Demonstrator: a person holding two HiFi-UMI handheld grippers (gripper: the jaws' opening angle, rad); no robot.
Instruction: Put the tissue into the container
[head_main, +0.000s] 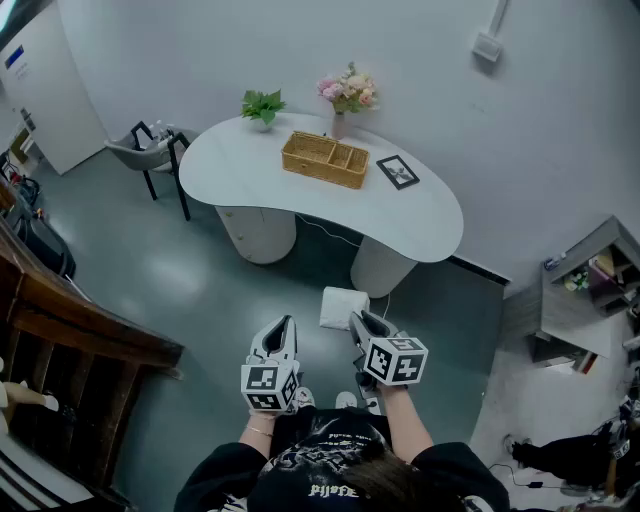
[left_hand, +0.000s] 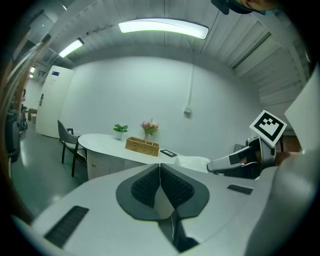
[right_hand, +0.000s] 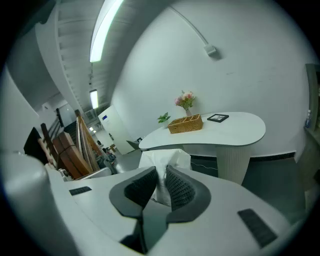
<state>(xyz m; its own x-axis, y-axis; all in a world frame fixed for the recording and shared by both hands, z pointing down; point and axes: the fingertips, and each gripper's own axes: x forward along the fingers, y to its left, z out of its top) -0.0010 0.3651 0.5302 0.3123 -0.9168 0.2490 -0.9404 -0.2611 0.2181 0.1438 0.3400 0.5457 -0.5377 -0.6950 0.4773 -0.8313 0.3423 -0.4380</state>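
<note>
A white tissue pack (head_main: 344, 306) hangs in front of me, pinched between the jaws of my right gripper (head_main: 358, 322). In the right gripper view the tissue (right_hand: 164, 165) fills the narrow gap between the dark pads (right_hand: 180, 188). My left gripper (head_main: 283, 329) is held beside it with its jaws pressed together and nothing between them (left_hand: 159, 186). The woven wicker container (head_main: 325, 158) with several compartments sits on the white curved table (head_main: 240, 170) ahead, also seen from the right gripper (right_hand: 185, 123) and from the left gripper (left_hand: 142, 146).
On the table stand a small green plant (head_main: 262, 105), a vase of pink flowers (head_main: 346, 95) and a black picture frame (head_main: 397, 171). A chair (head_main: 150, 152) is at the table's left end. A wooden railing (head_main: 70, 330) lies to my left, shelves (head_main: 590, 290) to my right.
</note>
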